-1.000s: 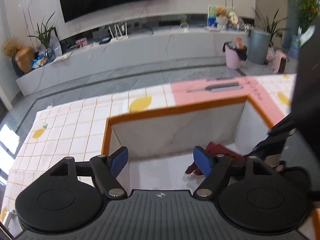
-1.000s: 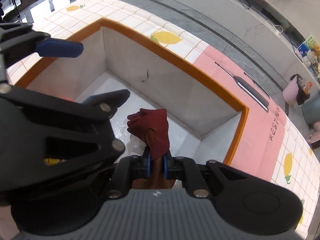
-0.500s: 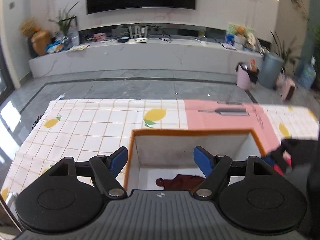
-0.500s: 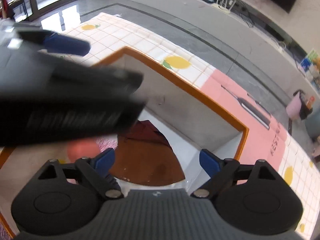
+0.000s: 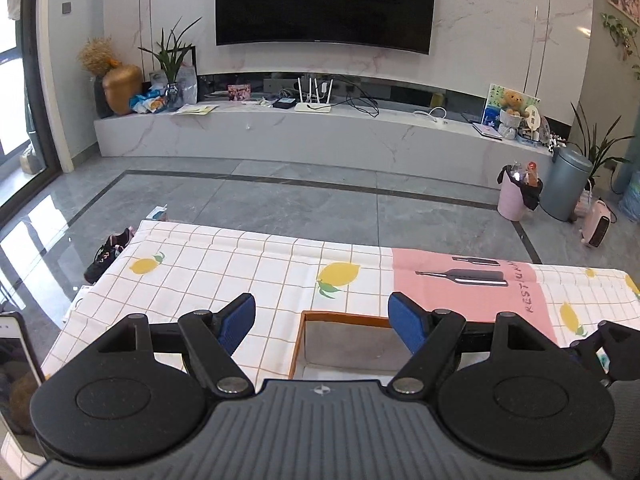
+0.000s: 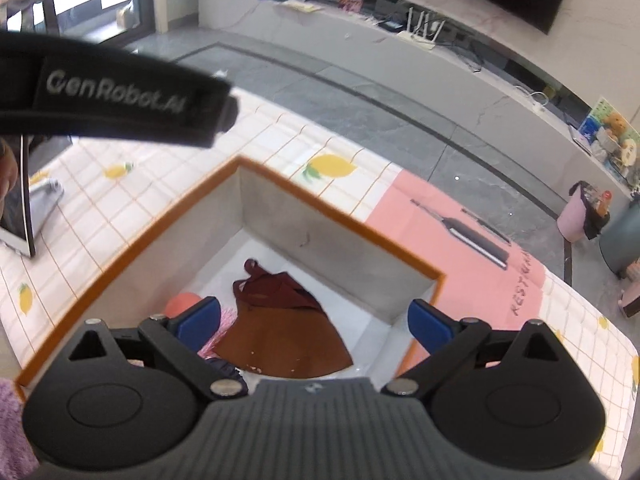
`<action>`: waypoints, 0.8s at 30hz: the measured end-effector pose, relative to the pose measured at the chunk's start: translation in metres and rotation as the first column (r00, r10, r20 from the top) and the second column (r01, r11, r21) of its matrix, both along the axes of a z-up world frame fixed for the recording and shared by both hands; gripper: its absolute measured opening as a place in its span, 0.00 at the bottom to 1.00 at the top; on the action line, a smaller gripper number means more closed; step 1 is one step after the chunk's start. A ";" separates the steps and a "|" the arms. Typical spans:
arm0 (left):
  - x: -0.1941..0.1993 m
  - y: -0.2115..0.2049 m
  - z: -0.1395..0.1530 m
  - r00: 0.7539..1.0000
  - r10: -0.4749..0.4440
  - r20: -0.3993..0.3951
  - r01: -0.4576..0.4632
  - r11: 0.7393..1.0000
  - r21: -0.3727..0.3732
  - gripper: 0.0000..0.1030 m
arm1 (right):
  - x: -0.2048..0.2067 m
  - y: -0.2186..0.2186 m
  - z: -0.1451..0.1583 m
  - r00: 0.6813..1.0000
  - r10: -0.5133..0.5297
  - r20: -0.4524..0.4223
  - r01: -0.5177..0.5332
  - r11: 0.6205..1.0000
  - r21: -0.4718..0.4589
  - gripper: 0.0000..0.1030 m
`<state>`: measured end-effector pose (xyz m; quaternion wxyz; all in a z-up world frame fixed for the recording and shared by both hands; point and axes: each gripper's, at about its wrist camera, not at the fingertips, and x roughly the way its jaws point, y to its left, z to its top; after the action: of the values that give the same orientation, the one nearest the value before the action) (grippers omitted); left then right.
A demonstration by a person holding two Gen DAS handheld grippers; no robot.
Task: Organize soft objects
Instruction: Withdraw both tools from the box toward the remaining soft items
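An open box with an orange rim [image 6: 340, 216] stands on the lemon-print tablecloth. Inside it a dark red cloth [image 6: 276, 292] lies on a brown cloth [image 6: 280, 344], beside a pink fuzzy item [image 6: 212, 346] and an orange-red ball [image 6: 182, 304]. My right gripper [image 6: 316, 326] hovers above the box, its jaws opening, with nothing between the blue pads. My left gripper [image 5: 322, 324] is open and empty, above the table, over the box's far rim [image 5: 340, 317]. The box contents are hidden in the left wrist view.
A propped phone [image 6: 16, 216] stands on the table at the left. The left tool's black casing [image 6: 112, 92] crosses the upper left of the right wrist view. A purple fuzzy thing [image 6: 12, 420] shows at the lower left. Beyond the table edge are floor and a TV bench.
My right gripper opened and let go of the dark red cloth, which now lies in the box. Both grippers rose; the left wrist view now shows only the box's far rim.
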<state>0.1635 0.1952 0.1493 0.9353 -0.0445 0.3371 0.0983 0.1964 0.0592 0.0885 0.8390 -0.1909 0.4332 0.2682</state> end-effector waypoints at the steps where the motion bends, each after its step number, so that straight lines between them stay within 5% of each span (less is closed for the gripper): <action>1: 0.000 -0.003 0.004 1.000 0.001 -0.010 -0.001 1.000 0.007 0.86 | -0.001 -0.003 0.006 1.000 -0.007 0.006 0.007 1.000 0.007 0.95; 8: -0.026 -0.044 0.039 0.996 -0.007 0.086 -0.003 0.993 0.118 0.84 | -0.007 -0.045 0.045 0.990 -0.119 0.077 0.114 0.992 0.056 0.95; 13: -0.047 -0.082 0.053 0.988 -0.052 0.148 0.042 0.997 0.065 0.84 | -0.024 -0.095 0.069 0.971 -0.187 0.147 0.177 0.981 0.079 0.95; 18: -0.066 -0.145 0.048 0.958 -0.165 0.233 0.138 0.982 0.130 0.84 | -0.045 -0.161 0.087 0.925 -0.313 0.216 0.295 0.949 0.112 0.95; 24: -0.079 -0.209 0.026 0.913 -0.290 0.286 0.286 0.957 0.057 0.84 | -0.079 -0.243 0.089 0.858 -0.446 0.256 0.420 0.895 0.150 0.95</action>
<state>0.0845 -0.0137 0.1756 0.9791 -0.0019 0.1980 -0.0459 0.1178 -0.1833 0.1778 0.9386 -0.0876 0.3279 0.0613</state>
